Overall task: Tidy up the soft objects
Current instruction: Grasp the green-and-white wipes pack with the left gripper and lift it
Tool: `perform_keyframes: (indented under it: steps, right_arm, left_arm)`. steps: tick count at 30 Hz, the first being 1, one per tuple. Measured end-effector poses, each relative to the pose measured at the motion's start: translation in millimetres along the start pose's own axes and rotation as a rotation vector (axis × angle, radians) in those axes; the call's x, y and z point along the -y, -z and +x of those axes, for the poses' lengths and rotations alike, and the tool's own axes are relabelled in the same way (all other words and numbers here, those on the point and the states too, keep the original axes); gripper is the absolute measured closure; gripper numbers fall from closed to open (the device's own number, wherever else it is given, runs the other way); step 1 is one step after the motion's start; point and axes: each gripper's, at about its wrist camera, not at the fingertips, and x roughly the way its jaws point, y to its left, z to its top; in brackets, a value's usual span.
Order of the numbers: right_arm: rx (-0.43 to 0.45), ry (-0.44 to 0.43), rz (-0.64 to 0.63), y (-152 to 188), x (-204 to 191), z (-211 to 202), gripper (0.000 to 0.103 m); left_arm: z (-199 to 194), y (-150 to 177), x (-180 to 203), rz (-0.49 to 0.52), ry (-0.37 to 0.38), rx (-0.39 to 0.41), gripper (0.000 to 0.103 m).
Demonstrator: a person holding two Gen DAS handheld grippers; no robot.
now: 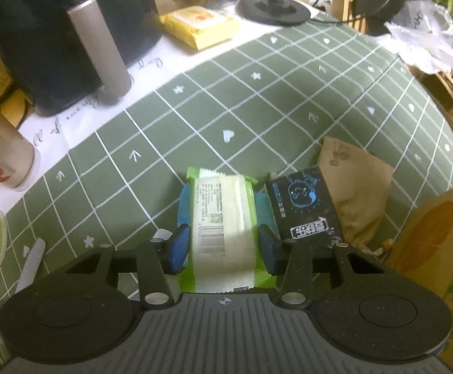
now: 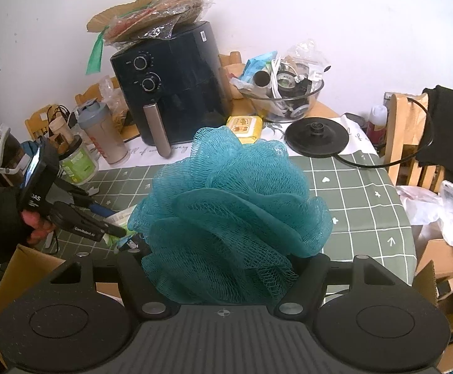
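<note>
A green and white tissue pack [image 1: 223, 218] lies lengthwise between the blue pads of my left gripper [image 1: 223, 202], which press on both of its long sides over the green checked tablecloth [image 1: 257, 93]. Just right of it lie a black packet [image 1: 301, 205] and a brown cloth pouch [image 1: 357, 187]. My right gripper [image 2: 223, 249] is shut on a teal mesh bath sponge [image 2: 232, 199] that hides its fingertips. In the right wrist view the left gripper [image 2: 80, 215] shows at the left, held by a hand in a dark sleeve.
A cardboard box [image 1: 438, 227] stands at the right near the pouch. A black air fryer [image 2: 170, 93], a yellow wipes pack [image 2: 245, 124], a kettle base [image 2: 317, 137], a glass bowl of clutter [image 2: 285, 99] and cups [image 2: 105, 137] line the table's far side.
</note>
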Motion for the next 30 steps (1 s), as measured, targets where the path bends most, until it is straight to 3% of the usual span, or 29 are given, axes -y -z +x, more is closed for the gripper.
perform_keyframes:
  steps: [11,30]
  right_arm:
    - [0.012,-0.026,-0.018,-4.1,-5.3,-2.6,0.031]
    - [0.037,-0.094,-0.092,-14.1,-20.5,-20.7,0.031]
  left_arm:
    - [-33.4,1.9,3.1,-0.016,0.000,0.098,0.058]
    - [-130.0,12.3,31.1,-0.090,0.012,0.296,0.058]
